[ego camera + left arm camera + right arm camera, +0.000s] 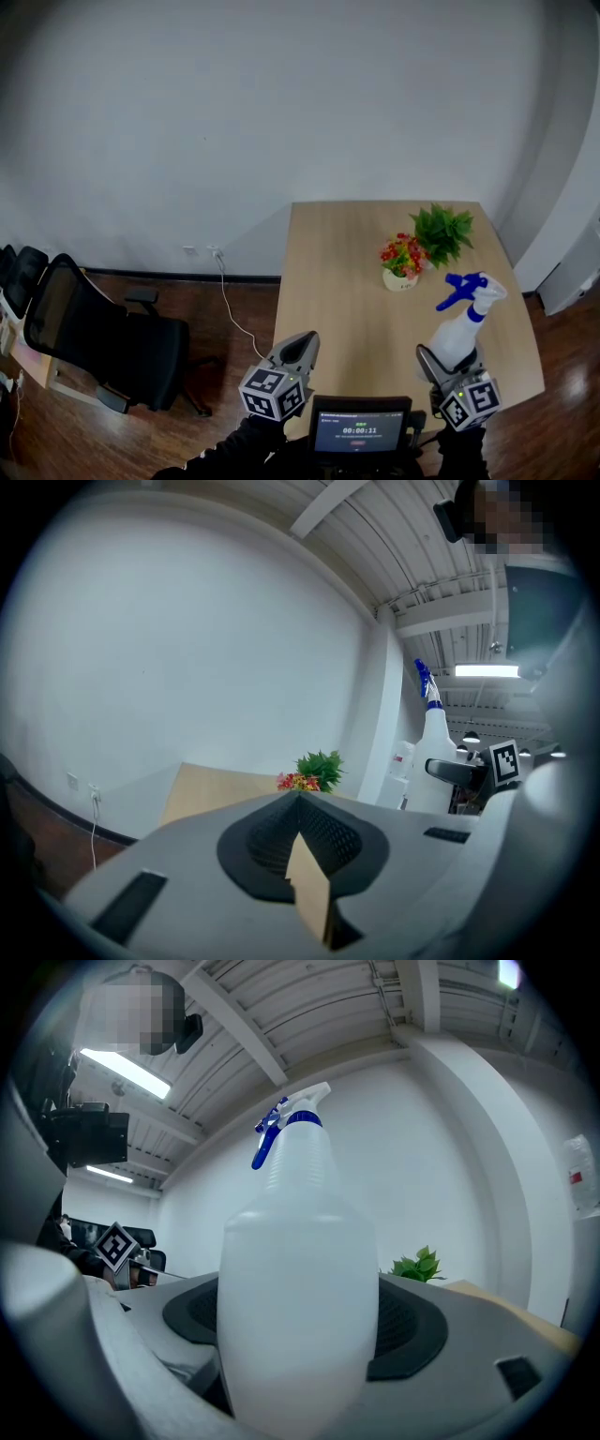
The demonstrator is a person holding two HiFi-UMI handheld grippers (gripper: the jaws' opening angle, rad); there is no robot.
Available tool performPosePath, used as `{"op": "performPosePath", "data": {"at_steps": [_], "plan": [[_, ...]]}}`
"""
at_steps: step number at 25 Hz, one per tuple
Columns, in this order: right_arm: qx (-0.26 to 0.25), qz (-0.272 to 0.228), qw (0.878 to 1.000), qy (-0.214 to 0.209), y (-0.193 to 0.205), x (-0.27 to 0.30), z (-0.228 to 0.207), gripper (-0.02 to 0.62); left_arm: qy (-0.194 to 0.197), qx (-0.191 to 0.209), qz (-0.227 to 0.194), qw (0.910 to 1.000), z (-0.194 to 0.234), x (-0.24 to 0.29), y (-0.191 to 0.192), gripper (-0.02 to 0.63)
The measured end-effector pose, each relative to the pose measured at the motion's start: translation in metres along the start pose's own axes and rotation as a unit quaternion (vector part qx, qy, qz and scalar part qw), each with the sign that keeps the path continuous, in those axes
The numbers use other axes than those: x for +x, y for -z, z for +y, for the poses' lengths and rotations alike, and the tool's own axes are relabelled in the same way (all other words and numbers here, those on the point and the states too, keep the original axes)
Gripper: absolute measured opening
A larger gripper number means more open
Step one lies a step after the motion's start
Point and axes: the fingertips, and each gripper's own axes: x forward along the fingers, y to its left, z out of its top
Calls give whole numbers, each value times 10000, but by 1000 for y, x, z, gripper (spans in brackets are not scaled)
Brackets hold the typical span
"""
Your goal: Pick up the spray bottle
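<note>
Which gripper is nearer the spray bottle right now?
Right. The right gripper is shut on the spray bottle, its jaws clamping the white body. The left gripper sits apart, off to the bottle's left, jaws together and empty.

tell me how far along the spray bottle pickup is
Done: the right tongs are clamped on the white body of the spray bottle. In hand: it stands upright, blue trigger on top, and looks lifted clear of the table. Left: seemingly nothing but a steady hold; the left tongs are shut and empty.
</note>
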Motion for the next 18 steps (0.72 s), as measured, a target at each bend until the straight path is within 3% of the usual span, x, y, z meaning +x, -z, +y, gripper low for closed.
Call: {"op": "performPosePath", "data": {"at_steps": [18], "plan": [[40, 137, 9999, 29, 10, 9, -13, 391, -32, -134, -56, 9999, 1, 15, 0, -11]]}}
